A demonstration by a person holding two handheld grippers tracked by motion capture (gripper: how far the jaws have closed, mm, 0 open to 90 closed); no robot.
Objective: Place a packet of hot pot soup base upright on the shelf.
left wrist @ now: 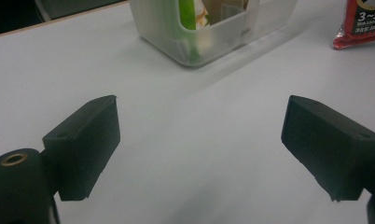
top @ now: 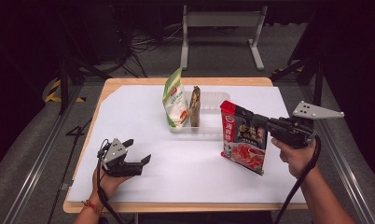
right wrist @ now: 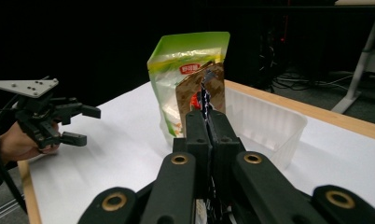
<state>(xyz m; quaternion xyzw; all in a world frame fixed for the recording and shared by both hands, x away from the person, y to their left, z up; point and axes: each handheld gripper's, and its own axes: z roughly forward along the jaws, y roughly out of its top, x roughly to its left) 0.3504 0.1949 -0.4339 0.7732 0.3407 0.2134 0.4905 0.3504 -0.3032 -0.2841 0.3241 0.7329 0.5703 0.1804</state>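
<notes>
The right gripper (top: 256, 119) pinches the top edge of a red pouch (top: 244, 137), held upright over the white table (top: 143, 116) just right of the clear tray (top: 213, 100). The pouch looks light, floppy and slick, best taken by its flat sealed rim. The left gripper (top: 140, 150) rests wide open and empty; the right gripper view reveals the green bag (right wrist: 188, 79) and brown packet (right wrist: 209, 86) standing in the tray.

glossy printed red pouch (top: 244, 137), translucent matt plastic tray (top: 209, 122), smooth white paper sheet (top: 185, 163).
</notes>
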